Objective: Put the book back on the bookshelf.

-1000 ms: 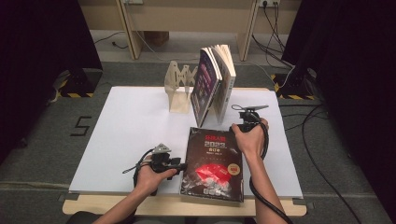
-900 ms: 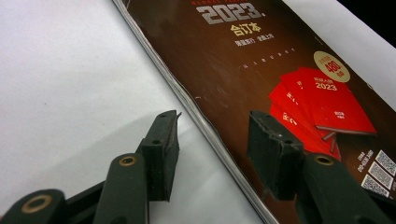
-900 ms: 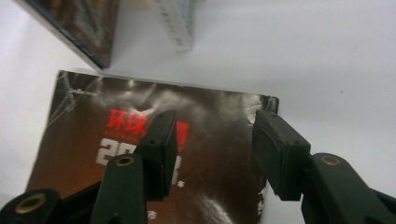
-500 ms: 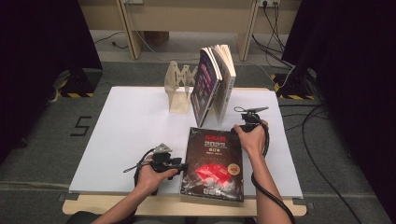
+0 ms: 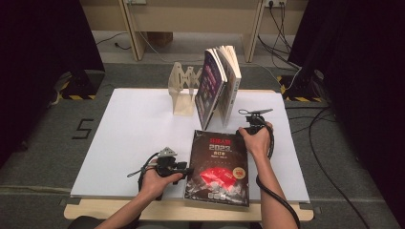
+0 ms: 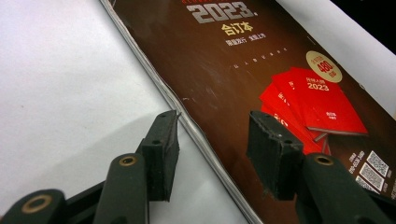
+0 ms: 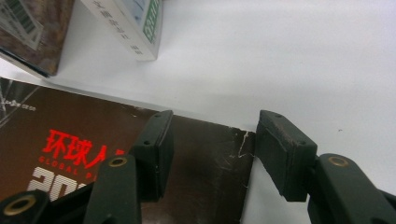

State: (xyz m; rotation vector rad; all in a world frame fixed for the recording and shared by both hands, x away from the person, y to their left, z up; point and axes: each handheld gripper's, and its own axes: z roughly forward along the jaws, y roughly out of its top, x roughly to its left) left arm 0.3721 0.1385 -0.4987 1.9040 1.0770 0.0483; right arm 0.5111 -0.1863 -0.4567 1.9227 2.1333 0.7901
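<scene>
High view: the book (image 5: 218, 167) lies flat between the left gripper (image 5: 184, 169) and right gripper (image 5: 247, 129). Left gripper view: the cover reads "2023"; its left edge runs between wide, empty jaws. Right gripper view: the jaws, just opened wide, straddle the cover's far right corner without pressing it.

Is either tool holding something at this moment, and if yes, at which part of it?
Nothing is held. The left tool straddles the dark book's left edge and the right tool its far right corner; both stand open, pads not pressing it.
</scene>
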